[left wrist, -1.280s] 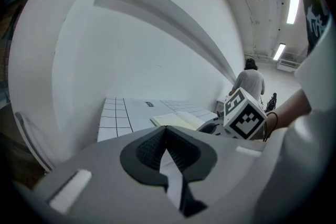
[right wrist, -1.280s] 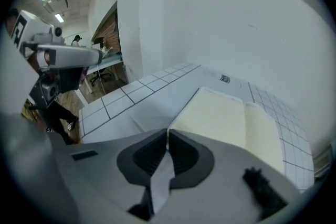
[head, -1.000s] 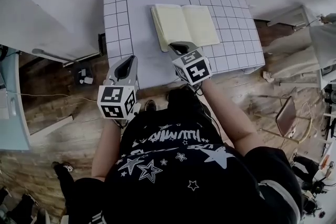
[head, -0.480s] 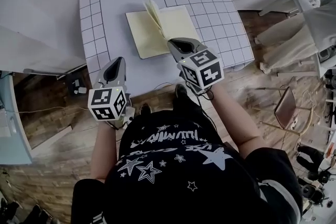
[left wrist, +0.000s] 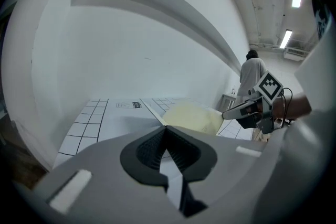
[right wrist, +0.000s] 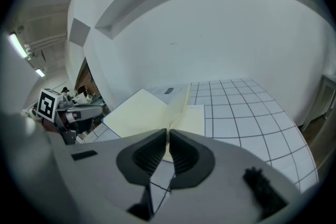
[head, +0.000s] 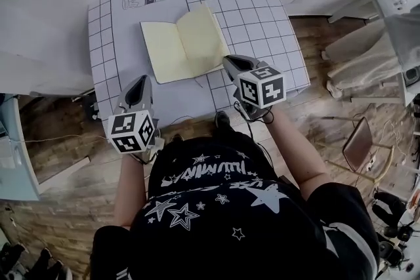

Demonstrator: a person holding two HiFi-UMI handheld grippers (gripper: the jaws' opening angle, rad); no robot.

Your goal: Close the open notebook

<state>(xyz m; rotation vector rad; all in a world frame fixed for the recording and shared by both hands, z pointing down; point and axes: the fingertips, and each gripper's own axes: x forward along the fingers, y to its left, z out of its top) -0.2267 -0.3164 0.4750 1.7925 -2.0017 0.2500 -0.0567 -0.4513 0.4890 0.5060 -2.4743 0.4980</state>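
While notebook [head: 180, 46] lies open, left claw [head: 139, 80], right claw [head: 228, 60] closed.

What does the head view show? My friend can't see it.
An open notebook with pale yellow pages lies on a white gridded mat. A person holds two grippers: the right gripper points at the notebook's near right corner, the left gripper sits by the mat's near edge.

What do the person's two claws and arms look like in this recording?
The left claw and right claw are both grey, tapering shells with dark ribbed pads inside. Each carries a white cube printed with black square markers. The person wears a black short-sleeved T-shirt with white stars and lettering. The forearms are uncovered.
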